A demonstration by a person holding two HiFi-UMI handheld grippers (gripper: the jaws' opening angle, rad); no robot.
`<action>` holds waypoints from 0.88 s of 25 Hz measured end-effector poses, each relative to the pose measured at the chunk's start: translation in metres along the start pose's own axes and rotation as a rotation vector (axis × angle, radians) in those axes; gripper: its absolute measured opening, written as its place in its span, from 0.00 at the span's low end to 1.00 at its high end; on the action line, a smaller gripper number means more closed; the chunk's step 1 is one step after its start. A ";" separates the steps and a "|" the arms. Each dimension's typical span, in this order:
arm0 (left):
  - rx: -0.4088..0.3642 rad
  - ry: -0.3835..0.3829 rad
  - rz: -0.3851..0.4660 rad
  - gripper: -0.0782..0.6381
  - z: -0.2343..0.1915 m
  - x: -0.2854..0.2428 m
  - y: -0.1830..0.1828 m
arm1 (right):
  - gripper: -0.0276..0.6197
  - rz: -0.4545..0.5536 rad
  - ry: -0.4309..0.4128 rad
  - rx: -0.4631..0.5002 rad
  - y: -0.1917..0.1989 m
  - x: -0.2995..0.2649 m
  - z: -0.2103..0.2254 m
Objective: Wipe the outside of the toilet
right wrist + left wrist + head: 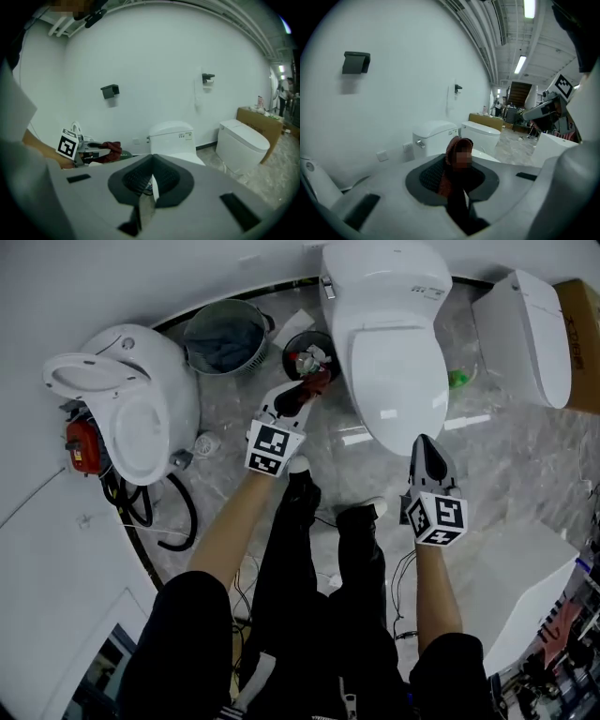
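Right gripper is clenched on nothing, close to the front of the white toilet. Left gripper grips a dark red cloth near the toilet's left side. Further back, a small bin and a metal bucket stand by the wall.

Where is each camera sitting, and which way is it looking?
Head view: on the person's head, looking steeply down at the toilet; arms, legs, left tool and right tool show.
Left gripper view: on the left tool, facing the toilet and wall along jaws shut on a red cloth; the right tool shows at right.
Right gripper view: on the right tool, facing the toilet along shut, empty jaws; the left tool and cloth show at left.
Shared: all three show that toilet.
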State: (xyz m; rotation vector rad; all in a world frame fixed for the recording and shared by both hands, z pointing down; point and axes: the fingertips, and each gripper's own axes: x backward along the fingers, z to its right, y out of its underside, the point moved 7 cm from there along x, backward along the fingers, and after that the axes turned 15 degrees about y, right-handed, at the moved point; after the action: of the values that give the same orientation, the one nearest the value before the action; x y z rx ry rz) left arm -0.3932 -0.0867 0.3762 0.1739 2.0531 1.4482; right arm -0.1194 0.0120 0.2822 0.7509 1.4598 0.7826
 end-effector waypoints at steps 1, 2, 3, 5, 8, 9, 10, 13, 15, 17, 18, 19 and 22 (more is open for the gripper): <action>0.003 0.003 -0.007 0.19 -0.011 -0.009 0.013 | 0.05 -0.009 0.006 -0.011 0.008 -0.010 -0.001; 0.005 0.005 -0.015 0.19 -0.019 -0.017 0.027 | 0.05 -0.019 0.010 -0.021 0.018 -0.019 -0.001; 0.007 0.008 -0.023 0.19 -0.026 -0.024 0.041 | 0.05 -0.029 0.015 -0.029 0.029 -0.026 -0.001; 0.012 0.010 -0.033 0.19 -0.037 -0.039 0.069 | 0.05 -0.046 0.021 -0.030 0.049 -0.039 -0.002; 0.028 -0.002 -0.046 0.19 -0.057 -0.066 0.110 | 0.05 -0.058 0.010 -0.022 0.075 -0.062 -0.004; 0.035 -0.005 -0.055 0.19 -0.062 -0.077 0.123 | 0.05 -0.061 0.003 -0.025 0.082 -0.069 -0.003; 0.043 -0.005 -0.066 0.19 -0.068 -0.089 0.135 | 0.05 -0.064 -0.003 -0.031 0.089 -0.076 0.000; 0.062 0.005 -0.088 0.19 -0.081 -0.126 0.164 | 0.05 -0.069 -0.014 -0.047 0.108 -0.093 0.008; 0.089 0.011 -0.095 0.19 -0.088 -0.149 0.183 | 0.05 -0.076 -0.021 -0.045 0.122 -0.101 0.009; 0.093 0.023 -0.125 0.19 -0.096 -0.171 0.200 | 0.05 -0.082 -0.024 -0.056 0.135 -0.108 0.008; 0.090 0.032 -0.140 0.19 -0.099 -0.181 0.207 | 0.05 -0.085 -0.023 -0.067 0.142 -0.110 0.007; 0.095 0.035 -0.149 0.20 -0.103 -0.190 0.214 | 0.05 -0.088 -0.020 -0.078 0.148 -0.112 0.007; 0.145 0.011 -0.167 0.19 -0.114 -0.211 0.233 | 0.05 -0.097 -0.008 -0.114 0.168 -0.115 0.013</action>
State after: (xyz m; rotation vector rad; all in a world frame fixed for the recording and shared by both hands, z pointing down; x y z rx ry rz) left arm -0.3406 -0.1797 0.6929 0.0511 2.1281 1.2036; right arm -0.1038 0.0104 0.4857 0.5921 1.4213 0.7806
